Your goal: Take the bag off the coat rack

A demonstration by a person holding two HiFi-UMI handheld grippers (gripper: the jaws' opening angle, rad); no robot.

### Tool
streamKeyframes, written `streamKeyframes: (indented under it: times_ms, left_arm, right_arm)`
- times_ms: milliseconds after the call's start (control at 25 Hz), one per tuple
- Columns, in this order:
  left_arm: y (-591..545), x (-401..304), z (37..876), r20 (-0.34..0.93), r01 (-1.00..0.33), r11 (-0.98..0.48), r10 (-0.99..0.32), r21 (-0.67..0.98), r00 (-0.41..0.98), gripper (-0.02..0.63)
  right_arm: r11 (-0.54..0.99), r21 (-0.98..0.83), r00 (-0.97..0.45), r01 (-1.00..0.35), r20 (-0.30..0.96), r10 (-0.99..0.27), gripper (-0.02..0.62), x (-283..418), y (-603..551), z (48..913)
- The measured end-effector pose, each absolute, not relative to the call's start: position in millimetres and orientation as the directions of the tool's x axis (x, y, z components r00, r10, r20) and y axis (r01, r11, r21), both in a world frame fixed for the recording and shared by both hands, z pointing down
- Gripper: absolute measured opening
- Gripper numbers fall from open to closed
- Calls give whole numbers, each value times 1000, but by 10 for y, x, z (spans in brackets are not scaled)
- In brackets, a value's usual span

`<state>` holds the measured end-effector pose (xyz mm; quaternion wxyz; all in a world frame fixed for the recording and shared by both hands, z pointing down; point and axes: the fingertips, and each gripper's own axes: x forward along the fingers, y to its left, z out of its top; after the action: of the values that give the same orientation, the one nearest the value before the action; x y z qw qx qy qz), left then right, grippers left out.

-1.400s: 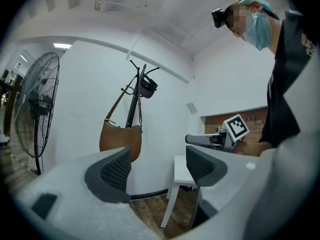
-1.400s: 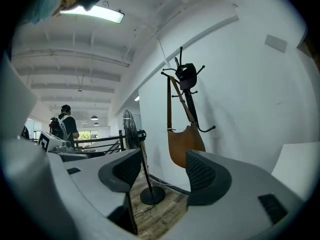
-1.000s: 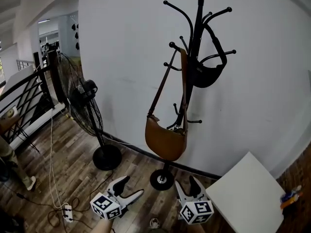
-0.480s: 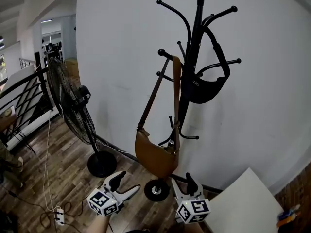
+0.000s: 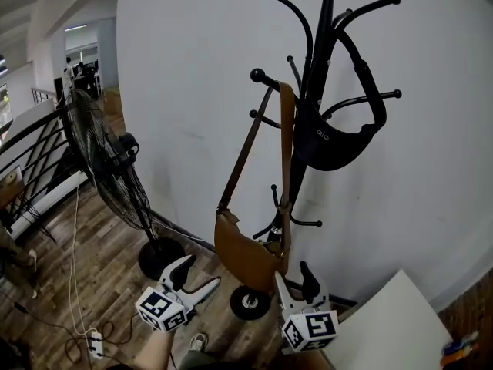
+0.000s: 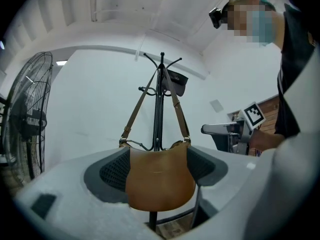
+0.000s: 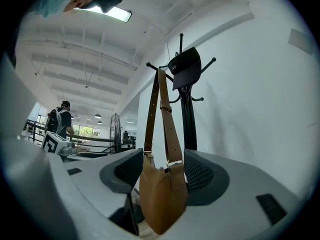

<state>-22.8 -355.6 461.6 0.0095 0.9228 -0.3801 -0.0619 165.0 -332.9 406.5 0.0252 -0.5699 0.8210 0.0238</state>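
Coat rack [image 5: 322, 60] closer; black bag [image 5: 333, 143] beside brown bag [image 5: 245, 259]; fan [image 5: 108, 168] left.

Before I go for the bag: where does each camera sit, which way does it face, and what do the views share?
Head view: on the person's head, facing forward and down at the coat rack; left gripper and right gripper show below.
Left gripper view: on that gripper, facing the brown bag framed by its open jaws; the person's torso at right.
Right gripper view: on that gripper, from the bag's right; jaws open, just closed slightly, framing the bag unclamped.
Shared: all see bag and rack.
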Motion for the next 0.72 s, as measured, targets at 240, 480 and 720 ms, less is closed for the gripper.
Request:
streamKeyframes:
  times_ms: [240, 480, 720]
  left_arm:
    - [-4100, -225, 4413, -131, -640, -767, -639, 42, 758, 350]
    - [-4625, -149, 4183, -143, -559, -829, -553, -5, 821, 350]
    - [-5063, -43, 3950, -170, -492, -869, -478, -51, 862, 348]
  right_arm:
    - [264, 56, -269, -963, -111, -957, 230, 1563, -3641, 3822]
    - [172, 114, -187, -978, -129, -974, 228, 1490, -3921, 3600]
    - [68, 159, -89, -985, -135, -987, 201, 1464, -4127, 3548]
